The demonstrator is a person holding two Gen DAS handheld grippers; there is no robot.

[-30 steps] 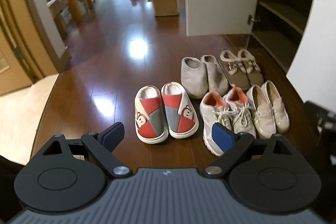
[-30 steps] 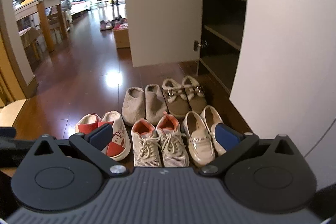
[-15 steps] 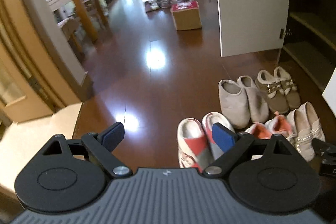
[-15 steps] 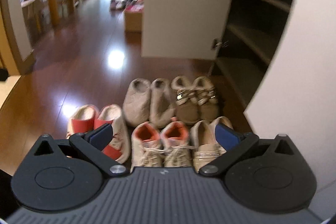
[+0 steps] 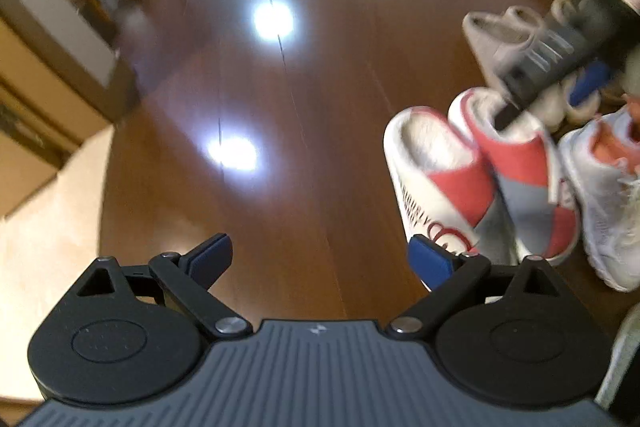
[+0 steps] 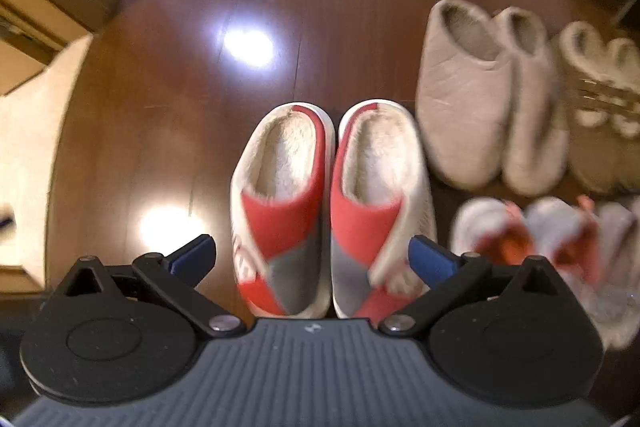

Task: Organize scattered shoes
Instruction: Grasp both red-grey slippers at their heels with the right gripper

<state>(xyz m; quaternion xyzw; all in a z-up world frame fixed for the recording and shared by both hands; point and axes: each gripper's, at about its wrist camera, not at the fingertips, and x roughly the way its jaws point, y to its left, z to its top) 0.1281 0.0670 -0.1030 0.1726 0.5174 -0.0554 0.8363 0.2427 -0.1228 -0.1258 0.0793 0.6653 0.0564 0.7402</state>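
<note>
On the wooden floor (image 6: 180, 115), a pair of slippers (image 6: 332, 211) is set side by side, touching. To their right, further back, a second pair of closed slippers (image 6: 488, 95) is placed, with buckled shoes (image 6: 596, 103) right of those. Sneakers (image 6: 532, 239) are found just in front of the closed slippers.

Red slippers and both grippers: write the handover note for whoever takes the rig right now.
Left gripper: open, jaws have just been opening, nothing between them, over bare wooden floor left of the shoes.
Right gripper: open, empty, pointing down over the red slippers, which sit side by side between its fingers, not yet gripped.
Grey slippers and white sneakers are paired on the floor to the right.
Done: nothing lifted.
Left: grip the red pair and put it away, probably in the cabinet; then the rest.
</note>
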